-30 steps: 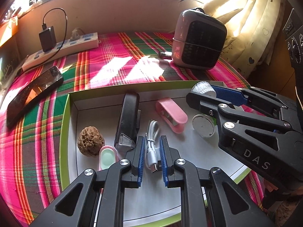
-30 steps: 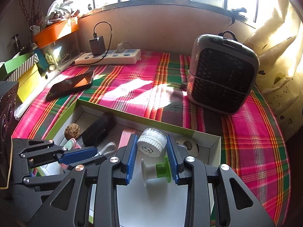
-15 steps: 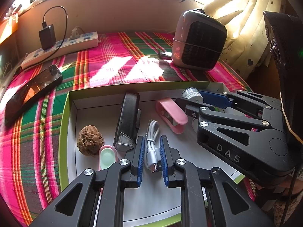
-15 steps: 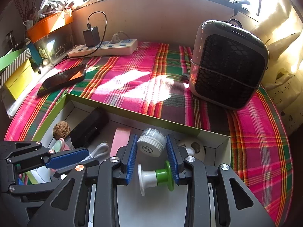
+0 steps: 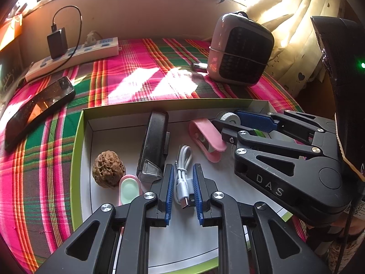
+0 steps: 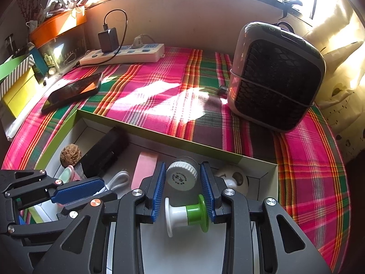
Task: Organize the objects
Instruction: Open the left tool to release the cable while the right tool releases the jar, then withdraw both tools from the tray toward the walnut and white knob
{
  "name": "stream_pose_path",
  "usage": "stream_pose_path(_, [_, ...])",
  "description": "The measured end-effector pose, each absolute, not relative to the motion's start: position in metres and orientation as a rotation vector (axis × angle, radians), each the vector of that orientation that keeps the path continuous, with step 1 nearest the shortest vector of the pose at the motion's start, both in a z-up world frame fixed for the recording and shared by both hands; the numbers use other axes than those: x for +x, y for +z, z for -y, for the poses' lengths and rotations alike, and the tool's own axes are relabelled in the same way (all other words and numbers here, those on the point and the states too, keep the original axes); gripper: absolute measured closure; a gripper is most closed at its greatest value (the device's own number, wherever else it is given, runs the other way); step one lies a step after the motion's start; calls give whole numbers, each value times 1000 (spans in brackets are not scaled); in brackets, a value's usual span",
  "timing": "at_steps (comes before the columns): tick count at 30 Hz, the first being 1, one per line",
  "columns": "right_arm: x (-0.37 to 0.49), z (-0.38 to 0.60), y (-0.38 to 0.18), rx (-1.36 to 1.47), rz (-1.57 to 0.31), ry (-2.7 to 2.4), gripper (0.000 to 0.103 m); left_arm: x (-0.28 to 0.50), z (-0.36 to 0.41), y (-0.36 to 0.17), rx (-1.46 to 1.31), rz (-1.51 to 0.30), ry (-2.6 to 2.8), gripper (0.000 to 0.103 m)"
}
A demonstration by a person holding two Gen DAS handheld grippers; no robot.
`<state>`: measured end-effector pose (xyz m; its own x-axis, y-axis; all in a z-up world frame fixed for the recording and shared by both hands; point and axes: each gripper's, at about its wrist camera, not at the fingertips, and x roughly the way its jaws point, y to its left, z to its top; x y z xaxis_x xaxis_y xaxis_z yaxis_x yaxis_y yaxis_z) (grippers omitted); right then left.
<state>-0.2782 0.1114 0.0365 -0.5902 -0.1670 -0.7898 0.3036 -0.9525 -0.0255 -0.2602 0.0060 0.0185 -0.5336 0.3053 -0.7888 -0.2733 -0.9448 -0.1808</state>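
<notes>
Down inside the shallow white cardboard box (image 5: 76, 159) with its lime-green rim, pinched a coiled, smooth white cable (image 5: 182, 178) between the ribbed blue pads of the left hand-held gripper (image 5: 183, 191), metal plug end pointing back at the lens. Sat just left of it: a glossy black oblong case (image 5: 154, 143), a wrinkled brown walnut (image 5: 108, 169) and a small pink oval with a mint-green centre (image 5: 129, 189). Lay to the right, near the box's back wall, a rounded pink plastic clip (image 5: 206, 139).

Clamped likewise in the right hand-held gripper (image 6: 183, 196) a plastic spool (image 6: 187, 213), half white and half green, flanges against the blue pads, over the box's right end. Showed just ahead of the fingertips a knurled white cap (image 6: 181, 175), and beside it a white domed disc (image 6: 235, 179) in the corner. Rested on a bench draped in pink-and-green plaid cloth (image 6: 159, 86).
</notes>
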Motion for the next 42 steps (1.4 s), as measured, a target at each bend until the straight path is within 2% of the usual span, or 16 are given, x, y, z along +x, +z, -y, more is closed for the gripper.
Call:
stream_pose_path(6, [-278,-113,37,1258,-211,-2588,70,-260,-6,18,-1294,52,2493,86])
stream_pose_path(10, [-276,-114,39,1253,-197,-2598,64,-259,-6,17,-1294,47,2493,82])
stream_pose_path(15, [-272,-116,42,1241,-183,-2610,63,-256,-8,18,-1299,36,2499,76])
stream_pose_path(19, [-267,-118,46,1225,-168,-2615,57,-252,-9,19,-1304,14,2511,74])
stream_pose_path(42, [-221,-139,67,1131,-72,-2665,54,-211,-1,35,-1250,36,2594,68])
